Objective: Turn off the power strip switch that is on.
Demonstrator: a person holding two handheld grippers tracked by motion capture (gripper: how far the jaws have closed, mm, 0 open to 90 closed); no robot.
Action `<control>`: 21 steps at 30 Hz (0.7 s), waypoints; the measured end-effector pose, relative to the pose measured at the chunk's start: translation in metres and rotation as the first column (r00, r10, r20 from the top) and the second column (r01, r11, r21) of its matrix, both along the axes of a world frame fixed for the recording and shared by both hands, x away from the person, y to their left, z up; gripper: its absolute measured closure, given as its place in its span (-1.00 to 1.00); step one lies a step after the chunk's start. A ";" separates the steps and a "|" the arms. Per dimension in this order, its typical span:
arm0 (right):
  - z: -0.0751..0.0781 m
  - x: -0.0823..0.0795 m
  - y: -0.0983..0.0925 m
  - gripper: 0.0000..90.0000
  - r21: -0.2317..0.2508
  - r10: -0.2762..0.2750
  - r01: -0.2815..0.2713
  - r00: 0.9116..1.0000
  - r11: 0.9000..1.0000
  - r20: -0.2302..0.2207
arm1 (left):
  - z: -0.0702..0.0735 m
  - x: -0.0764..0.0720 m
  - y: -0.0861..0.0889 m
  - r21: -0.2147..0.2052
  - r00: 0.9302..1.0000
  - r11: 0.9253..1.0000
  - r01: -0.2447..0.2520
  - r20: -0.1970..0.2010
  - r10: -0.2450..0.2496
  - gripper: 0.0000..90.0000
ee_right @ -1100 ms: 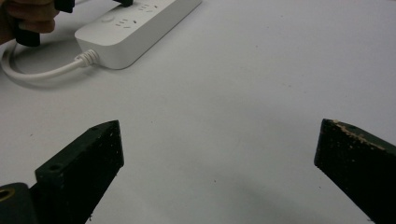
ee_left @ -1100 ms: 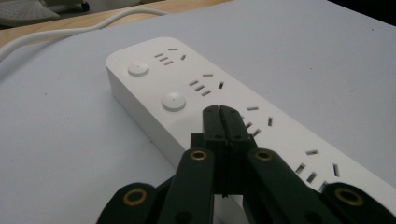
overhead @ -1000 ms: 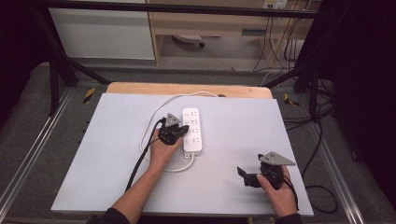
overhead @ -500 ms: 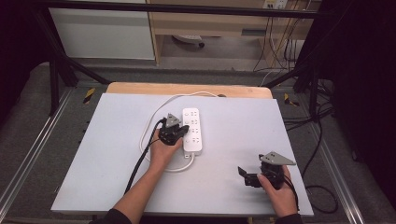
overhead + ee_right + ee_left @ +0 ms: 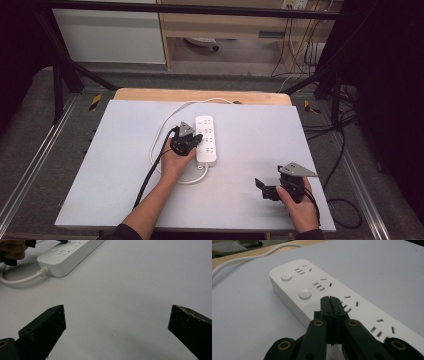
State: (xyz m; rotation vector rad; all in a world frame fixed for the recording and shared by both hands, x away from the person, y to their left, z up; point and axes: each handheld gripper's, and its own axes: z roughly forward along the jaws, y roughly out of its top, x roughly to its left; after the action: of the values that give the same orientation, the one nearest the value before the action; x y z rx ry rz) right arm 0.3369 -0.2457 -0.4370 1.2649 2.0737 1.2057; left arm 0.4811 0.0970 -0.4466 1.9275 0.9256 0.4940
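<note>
Pressing step in hand, by the look of it; left gripper with fingers together, tips over the white power strip at mid-counter, just past the second round button; next move probably a short, straight push down onto a button; right gripper idle near the front edge, fingers wide apart, nothing between; counted: one strip, two buttons, one white cord, two grippers.

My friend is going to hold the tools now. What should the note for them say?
Left tool: shut, empty, its tip over the white power strip, near the round buttons.
Right tool: open, empty, resting on the table near the front right, away from the strip.
The strip lies mid-table, its white cord looping to its left.
Done: tool lined up over the strip.
Left: probably pressing a button; I can't tell if it is touching yet.
</note>
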 end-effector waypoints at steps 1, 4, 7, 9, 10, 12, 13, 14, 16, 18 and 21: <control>0.000 0.000 0.000 -0.95 0.000 0.000 0.000 1.000 1.000 -0.001 | 0.000 0.000 -0.001 0.003 1.000 1.000 -0.002 -0.001 0.002 1.00; 0.000 0.000 0.000 -0.95 0.001 -0.002 0.002 1.000 1.000 -0.003 | 0.001 0.000 -0.001 0.005 1.000 1.000 -0.002 -0.004 0.002 1.00; 0.000 0.000 0.000 -0.95 0.000 -0.003 0.003 1.000 1.000 -0.002 | 0.001 0.000 -0.001 0.007 1.000 1.000 0.000 -0.001 0.000 1.00; 0.000 0.000 0.000 -0.95 0.000 -0.003 0.003 1.000 1.000 -0.002 | 0.001 0.000 -0.001 0.005 1.000 1.000 -0.002 -0.007 0.002 1.00; 0.000 0.000 0.000 -0.95 -0.001 -0.003 0.003 1.000 1.000 -0.002 | 0.001 0.000 -0.001 0.005 1.000 1.000 -0.004 -0.007 0.004 1.00; 0.000 0.000 0.000 -0.95 -0.003 -0.002 0.002 1.000 1.000 -0.002 | 0.001 0.000 -0.001 0.003 1.000 1.000 -0.005 -0.010 0.005 1.00; 0.000 0.000 0.000 -0.95 -0.003 -0.001 0.001 1.000 1.000 -0.001 | 0.001 0.001 0.000 0.002 1.000 1.000 -0.004 -0.011 0.004 1.00; 0.000 0.000 0.000 -0.95 -0.004 -0.002 0.002 1.000 1.000 -0.002 | 0.001 0.000 -0.001 0.003 1.000 1.000 -0.004 -0.012 0.004 1.00; -0.001 0.000 0.000 -0.95 -0.004 -0.003 0.003 1.000 1.000 -0.001 | 0.001 0.000 -0.001 0.007 1.000 1.000 -0.005 -0.011 0.005 1.00; -0.001 0.000 0.000 -0.95 -0.005 0.000 0.000 1.000 1.000 -0.001 | 0.002 0.001 -0.001 0.007 1.000 1.000 -0.006 -0.014 0.007 1.00; -0.001 0.000 0.000 -0.95 -0.004 -0.002 0.002 1.000 1.000 -0.001 | 0.001 0.000 -0.002 0.010 1.000 1.000 -0.009 -0.013 0.009 1.00</control>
State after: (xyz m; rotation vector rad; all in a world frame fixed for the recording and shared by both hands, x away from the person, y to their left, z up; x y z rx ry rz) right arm 0.3370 -0.2455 -0.4376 1.2666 2.0740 1.1999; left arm 0.4815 0.0952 -0.4451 1.9384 0.9421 0.4922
